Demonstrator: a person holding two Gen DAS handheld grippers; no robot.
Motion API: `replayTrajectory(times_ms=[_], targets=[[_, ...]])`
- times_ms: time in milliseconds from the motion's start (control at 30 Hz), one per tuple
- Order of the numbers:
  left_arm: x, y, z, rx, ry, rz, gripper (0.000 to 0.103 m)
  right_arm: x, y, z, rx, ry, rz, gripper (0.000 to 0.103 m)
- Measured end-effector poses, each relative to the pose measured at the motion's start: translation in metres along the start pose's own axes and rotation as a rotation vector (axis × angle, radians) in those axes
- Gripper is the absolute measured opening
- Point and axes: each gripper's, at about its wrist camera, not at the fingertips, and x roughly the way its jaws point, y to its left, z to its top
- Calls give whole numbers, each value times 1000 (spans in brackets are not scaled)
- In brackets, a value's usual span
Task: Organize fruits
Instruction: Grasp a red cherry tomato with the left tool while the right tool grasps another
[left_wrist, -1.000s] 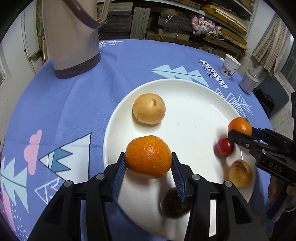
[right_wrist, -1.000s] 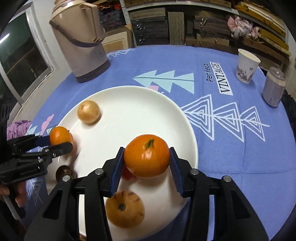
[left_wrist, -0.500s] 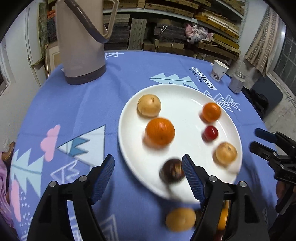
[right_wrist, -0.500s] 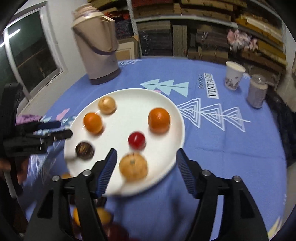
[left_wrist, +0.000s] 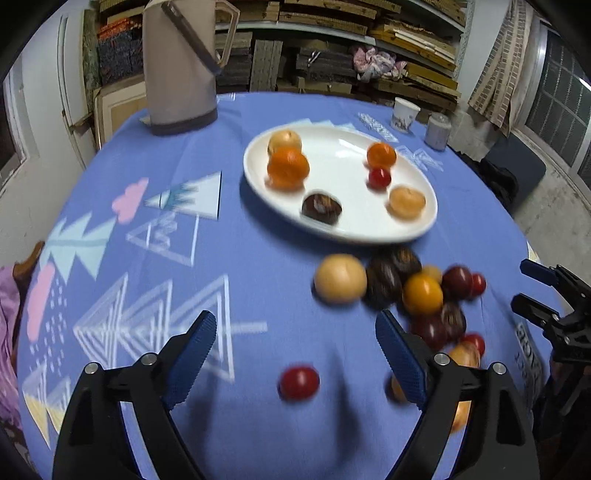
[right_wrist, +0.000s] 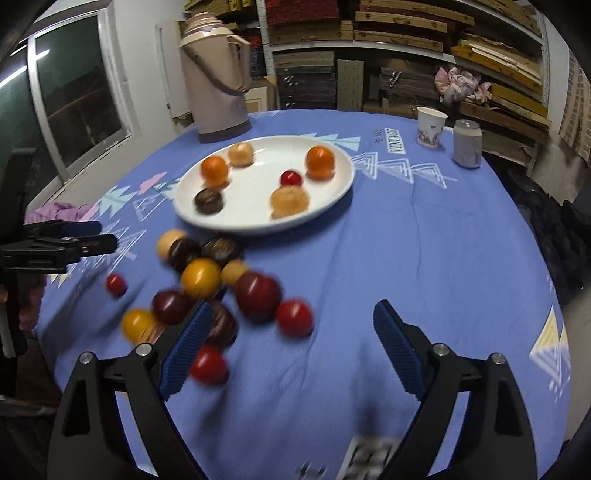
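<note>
A white plate (left_wrist: 343, 147) (right_wrist: 258, 218) on the blue tablecloth holds two oranges (left_wrist: 288, 168) (right_wrist: 320, 161), two tan fruits, a small red one and a dark one. Nearer to me, a heap of loose fruit (left_wrist: 422, 294) (right_wrist: 201, 277) lies on the cloth. My left gripper (left_wrist: 295, 321) (right_wrist: 105, 235) hovers left of the heap, jaws opening and empty; a small red fruit (left_wrist: 298, 382) lies on the cloth below its gap. My right gripper (right_wrist: 293, 310) (left_wrist: 521, 283) hovers at the heap's right side, jaws opening, holding nothing.
A beige thermos jug (left_wrist: 177, 66) (right_wrist: 218, 81) stands behind the plate at the back left. A paper cup (right_wrist: 430, 127) and a grey can (right_wrist: 467, 144) stand at the back right. Purple fabric (right_wrist: 62, 214) lies at the table's left edge. Stacked shelves fill the background.
Both grippers let go of the oranges they held over the plate, opened wide and drew back from the plate. The heap of loose fruit has come into view.
</note>
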Motion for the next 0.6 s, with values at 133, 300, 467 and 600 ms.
replayTrajectory(times_ms=[133,300,467,600], targets=[[4,2,-18,-41,19,0,93,-8,12,-15,-58,-8,-37,87],[6,-5,-32,10,16,35,93,-1,18,-23,-60,29,3,84],[12,-9,-40,45,34,32,93,6,25,-25,-77,45,29,84],[19,-5,-40,35,42,20,92,7,30,-26,-90,48,43,84]])
